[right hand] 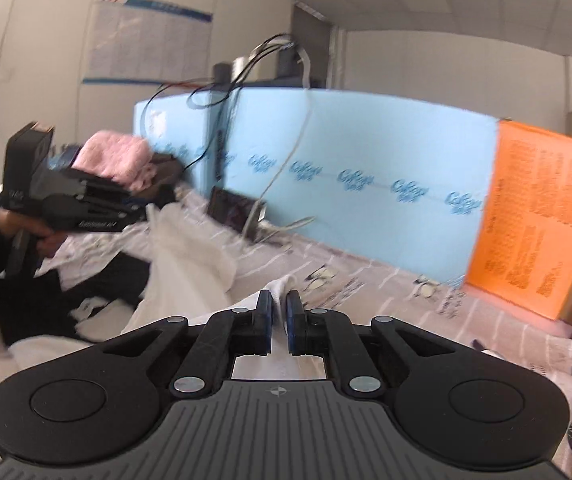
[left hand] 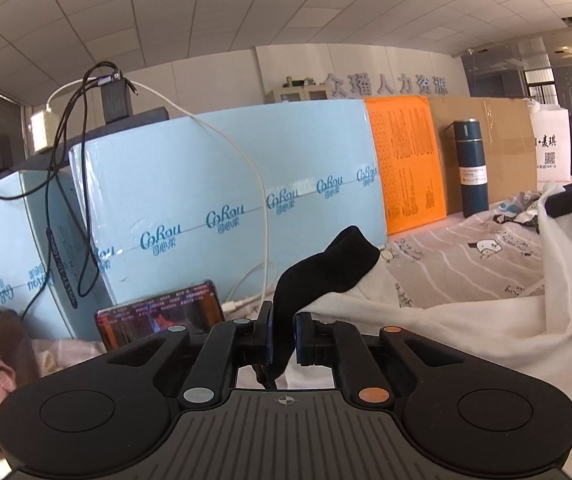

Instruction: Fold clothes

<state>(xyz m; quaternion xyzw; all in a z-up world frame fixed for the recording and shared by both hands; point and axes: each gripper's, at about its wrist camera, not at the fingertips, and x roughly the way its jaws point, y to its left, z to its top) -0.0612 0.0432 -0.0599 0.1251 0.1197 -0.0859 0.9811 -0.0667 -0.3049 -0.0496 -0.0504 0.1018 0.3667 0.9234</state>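
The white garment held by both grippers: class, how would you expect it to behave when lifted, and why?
The white garment is probably floppy: it sags between the left gripper and the right gripper. It seems light, since small pinches hold it. Loose parts will likely drag across the patterned sheet.

Bed under a grey striped cartoon-print sheet (left hand: 466,264)
On it lie a white-and-black garment (left hand: 426,312), a propped phone with lit screen (left hand: 158,320), a dark blue cylindrical flask (left hand: 471,168), and folded pink knitwear (right hand: 116,158)

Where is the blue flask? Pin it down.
In the left wrist view the blue flask stands upright at the right, on the bed against the cardboard sheet, beside the orange board.
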